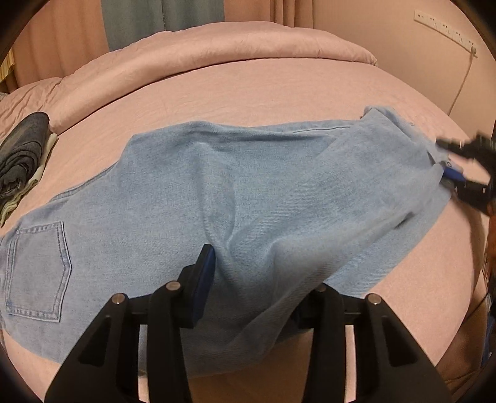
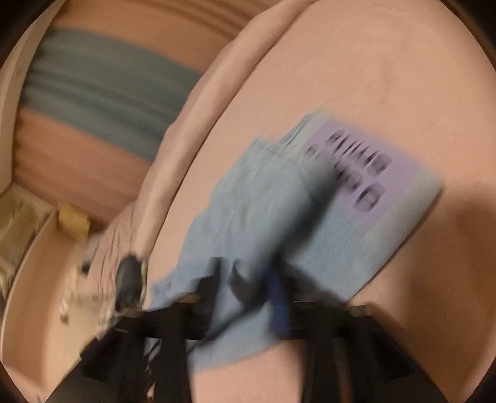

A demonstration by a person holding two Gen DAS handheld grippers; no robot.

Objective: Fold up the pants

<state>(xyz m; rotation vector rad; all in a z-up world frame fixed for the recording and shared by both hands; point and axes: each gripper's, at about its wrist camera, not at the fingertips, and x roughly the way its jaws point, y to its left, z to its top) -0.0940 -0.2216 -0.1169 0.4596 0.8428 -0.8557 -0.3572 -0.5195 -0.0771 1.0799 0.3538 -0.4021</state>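
One pair of light blue jeans (image 1: 248,198) lay spread across the middle of one big pink bed (image 1: 279,86). One back pocket (image 1: 35,269) showed at about 8 o'clock in the left wrist view.

Two grippers were there. The left gripper (image 1: 260,276) sat at 6 o'clock in its own view. One blue pad (image 1: 204,279) stood up beside a fold of the jeans, and the cloth lay over the other finger and hid it. The cloth ran between its jaws, but I could not tell if they pinched it.

The right gripper (image 1: 451,159) was at 3 o'clock in the left wrist view, at the far end of the jeans. In its own view the picture was very blurry. Blue cloth (image 2: 248,223) bunched up between its two black fingers, next to one blue pad (image 2: 279,303). I could not tell if those jaws squeezed the cloth or just sat around it. One purple tag (image 2: 356,167) with dark letters lay on the jeans at about 1 o'clock.

One small pile of dark folded clothes (image 1: 23,155) rested on the bed at 9 o'clock. One rolled pink blanket (image 1: 217,52) lay along the far side at 12 o'clock. One white power strip (image 1: 446,26) hung on the wall at 2 o'clock.
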